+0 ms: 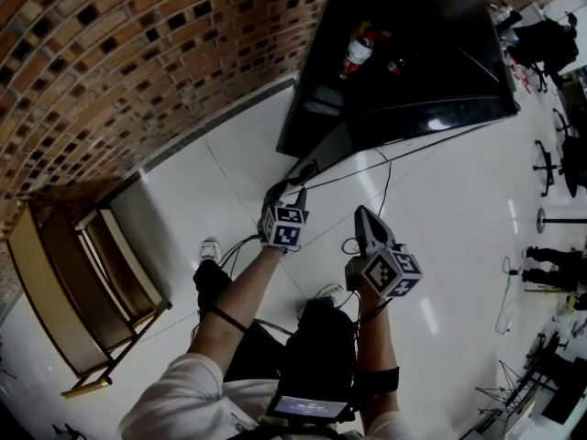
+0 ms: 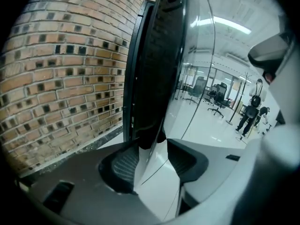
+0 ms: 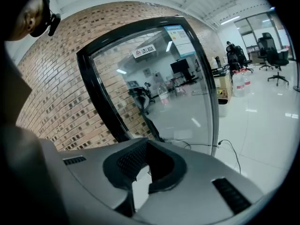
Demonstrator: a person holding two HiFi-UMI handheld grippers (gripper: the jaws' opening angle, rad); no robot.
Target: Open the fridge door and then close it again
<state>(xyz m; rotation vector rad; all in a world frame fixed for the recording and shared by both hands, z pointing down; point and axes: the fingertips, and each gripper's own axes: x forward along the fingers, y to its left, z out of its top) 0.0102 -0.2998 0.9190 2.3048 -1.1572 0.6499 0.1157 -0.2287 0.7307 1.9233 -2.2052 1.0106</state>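
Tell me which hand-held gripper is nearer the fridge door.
Left. The left hand-held gripper is just short of the fridge door edge, jaws apart; the right hand-held gripper, shut, sits farther back, facing its glass.

I'm working in an open-plan office that also looks like a test space. The floor (image 1: 440, 200) is glossy white tile, and one side is a bare brick wall (image 1: 138, 53). Rolling office chairs (image 3: 275, 57) stand out across the room, near some big water bottles (image 3: 239, 84), and a strip light (image 3: 230, 20) runs along the ceiling. Tripods (image 1: 509, 381) stand at the edge, and people (image 1: 548, 262) stand far off. A glass-door fridge (image 1: 413, 62) stands against the bricks.
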